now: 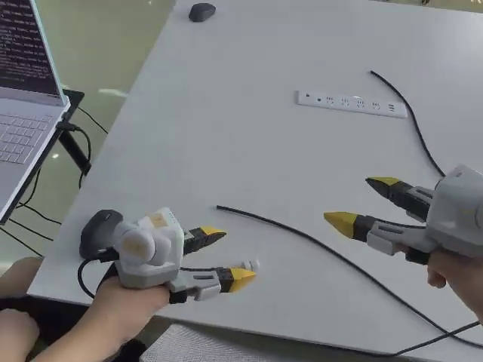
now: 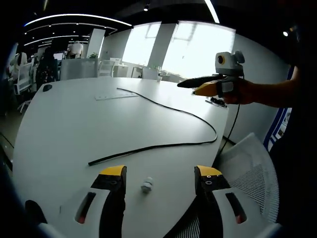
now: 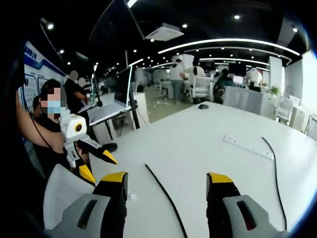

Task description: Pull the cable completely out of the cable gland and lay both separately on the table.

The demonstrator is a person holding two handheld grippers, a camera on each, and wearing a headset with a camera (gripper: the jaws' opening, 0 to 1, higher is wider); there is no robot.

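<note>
A black cable (image 1: 317, 243) lies loose on the white table (image 1: 226, 136), running from mid-table toward the near right edge. A small white cable gland (image 2: 146, 185) rests on the table apart from the cable's end, just ahead of my left gripper (image 2: 161, 173), between the lines of its jaws. The gland (image 1: 253, 265) sits by that gripper's (image 1: 229, 256) lower yellow tip. The left gripper is open and holds nothing. My right gripper (image 1: 361, 200) hovers open above the cable (image 3: 166, 193), also holding nothing.
A white power strip (image 1: 351, 103) with its black cord (image 1: 411, 124) lies farther back. A laptop (image 1: 23, 98) stands on a stand off the table's left side. One dark mouse (image 1: 201, 11) is at the far edge, another (image 1: 98, 230) beside my left hand.
</note>
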